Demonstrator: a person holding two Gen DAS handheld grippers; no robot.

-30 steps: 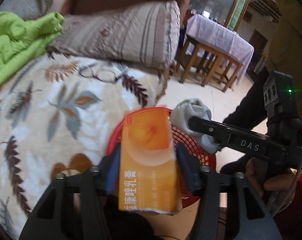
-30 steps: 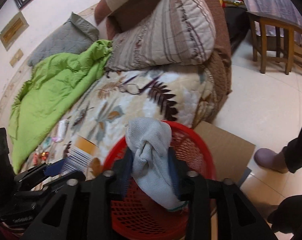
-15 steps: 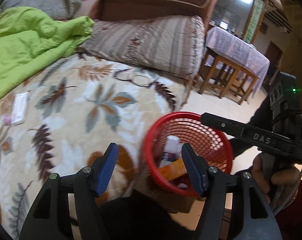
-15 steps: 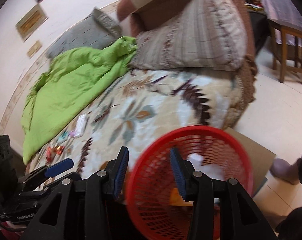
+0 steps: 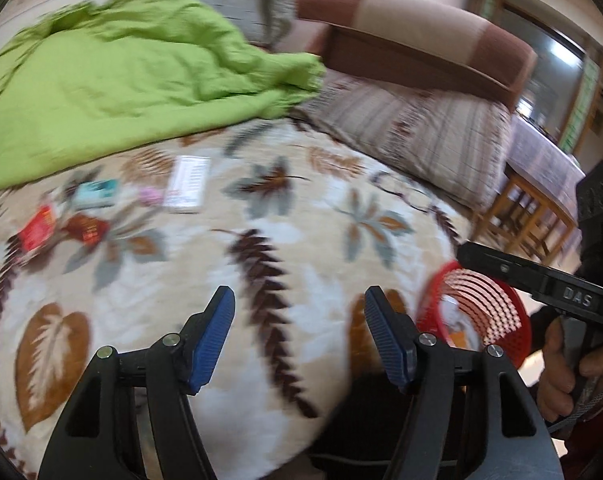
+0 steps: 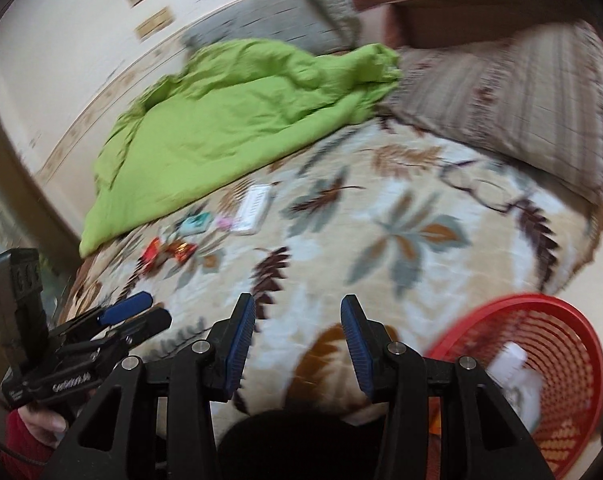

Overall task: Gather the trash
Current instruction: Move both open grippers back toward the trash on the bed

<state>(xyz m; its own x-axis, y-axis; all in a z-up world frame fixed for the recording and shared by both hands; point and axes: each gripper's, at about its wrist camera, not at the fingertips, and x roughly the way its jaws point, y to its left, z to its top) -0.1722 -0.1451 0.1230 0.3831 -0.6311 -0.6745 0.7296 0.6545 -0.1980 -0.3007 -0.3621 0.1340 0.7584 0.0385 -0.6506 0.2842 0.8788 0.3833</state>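
Left gripper (image 5: pixel 299 314) and right gripper (image 6: pixel 298 322): jaws spread, empty, above bed (image 6: pixel 421 264). Wrappers (image 5: pixel 57 228) and box (image 5: pixel 187 189) lie near green quilt (image 5: pixel 113 76). Basket (image 6: pixel 541 364) beside bed holds trash.

Left gripper (image 5: pixel 299 312), jaws apart and empty, over a leaf-patterned blanket (image 5: pixel 261 248); wrappers (image 5: pixel 61 228) at left, red basket (image 5: pixel 481 312) lower right.
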